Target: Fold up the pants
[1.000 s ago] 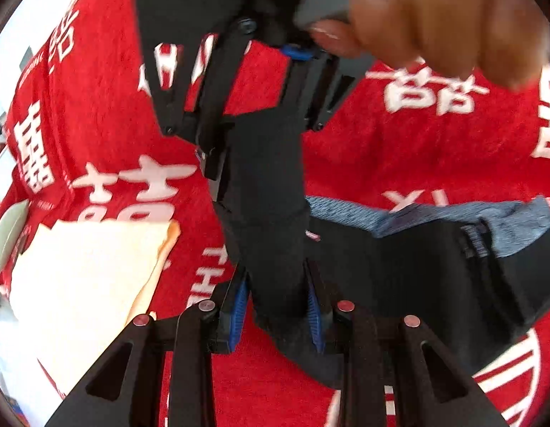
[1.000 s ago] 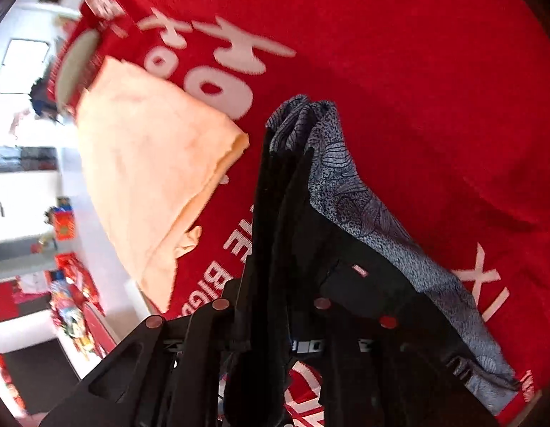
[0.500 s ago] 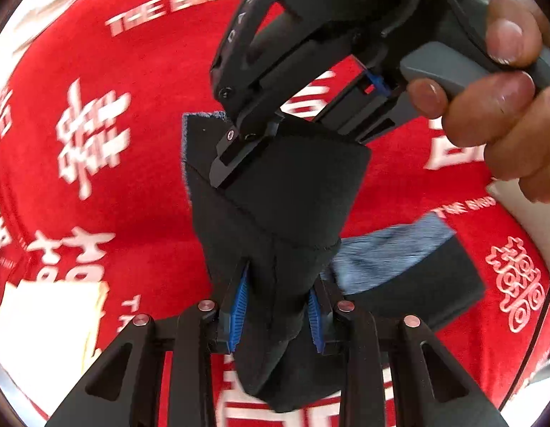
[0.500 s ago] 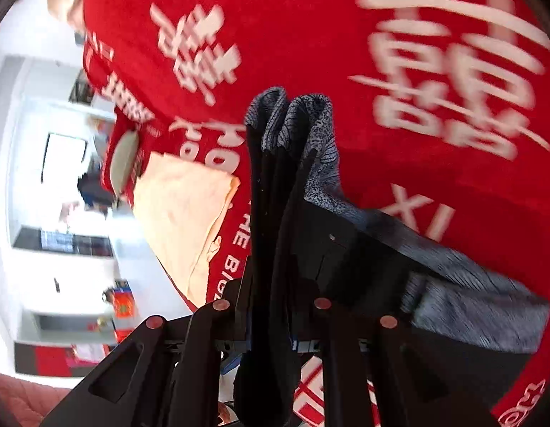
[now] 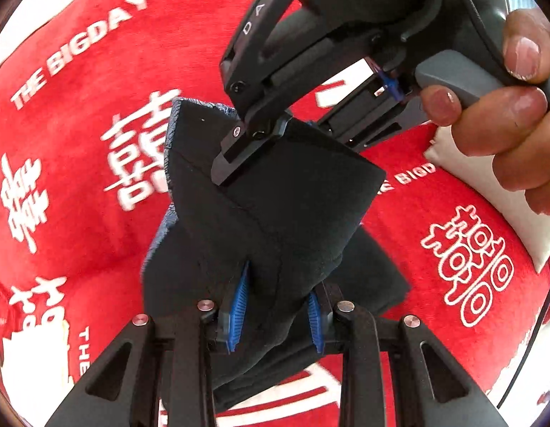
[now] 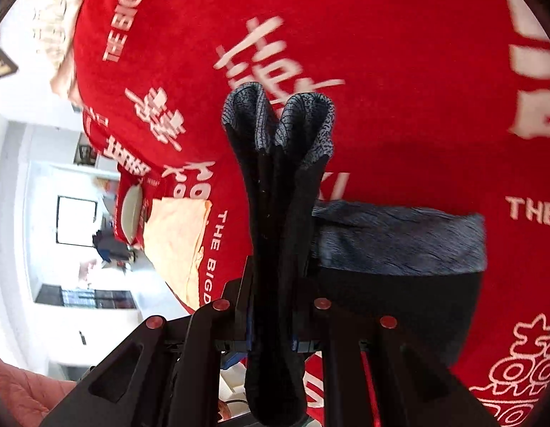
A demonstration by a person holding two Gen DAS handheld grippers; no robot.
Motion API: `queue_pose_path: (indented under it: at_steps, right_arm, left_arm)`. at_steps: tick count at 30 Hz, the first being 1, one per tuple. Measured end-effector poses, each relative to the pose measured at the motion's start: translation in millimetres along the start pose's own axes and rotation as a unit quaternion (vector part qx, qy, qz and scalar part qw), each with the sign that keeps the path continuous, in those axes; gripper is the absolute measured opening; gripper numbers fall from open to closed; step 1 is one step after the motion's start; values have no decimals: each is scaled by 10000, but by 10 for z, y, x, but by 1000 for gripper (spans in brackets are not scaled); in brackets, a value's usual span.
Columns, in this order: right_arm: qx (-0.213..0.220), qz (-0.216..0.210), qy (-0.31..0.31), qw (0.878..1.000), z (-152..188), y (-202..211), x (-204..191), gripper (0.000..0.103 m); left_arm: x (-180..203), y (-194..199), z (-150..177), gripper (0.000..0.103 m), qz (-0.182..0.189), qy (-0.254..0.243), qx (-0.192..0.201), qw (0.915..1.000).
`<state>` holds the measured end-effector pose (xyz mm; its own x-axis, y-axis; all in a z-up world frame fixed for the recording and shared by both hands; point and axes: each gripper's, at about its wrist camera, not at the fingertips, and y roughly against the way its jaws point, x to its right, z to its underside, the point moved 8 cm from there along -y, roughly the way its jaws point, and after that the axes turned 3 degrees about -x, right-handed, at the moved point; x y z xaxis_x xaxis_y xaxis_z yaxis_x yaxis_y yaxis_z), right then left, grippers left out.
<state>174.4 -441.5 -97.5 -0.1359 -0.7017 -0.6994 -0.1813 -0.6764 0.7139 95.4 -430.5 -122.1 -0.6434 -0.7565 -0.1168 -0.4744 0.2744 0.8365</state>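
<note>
Above red cloth (image 5: 79, 185): two grippers, left (image 5: 275, 306), right (image 6: 271, 323), fingers each clamping one black pants (image 5: 275, 213).

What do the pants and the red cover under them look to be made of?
Pants: dark, matte woven fabric, probably a cotton-type cloth; the turned-out inside is heathered grey-blue and looks brushed. Red cover: plush, towel-like pile with white printed lettering; the fuzzy, light-catching nap suggests fleece or velour.

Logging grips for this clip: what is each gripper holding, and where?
Both hold the pants: left gripper and right gripper each pinch a bunched edge.
</note>
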Motion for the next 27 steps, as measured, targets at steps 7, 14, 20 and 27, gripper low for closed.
queue_pose_path:
  at_steps: [7,14,20,27]
  right_arm:
    - [87,45,-434,9990,206,131,693,15]
    - [36,3,-903,9959,480,-161,1398,16]
    - [313,-225,-1126,9929,641,-279,1670,20]
    - [412,388,-848,9948,698,-208,1547,26]
  left_arm:
    - [513,-280,109,31,153,-468,-357,9982]
    - [758,-592,482,31,29,-892,-852,9924]
    - [723,-572,624,65,29,-993,-960,9904]
    - [336,-288,671,65,212,-602,-1087,9920]
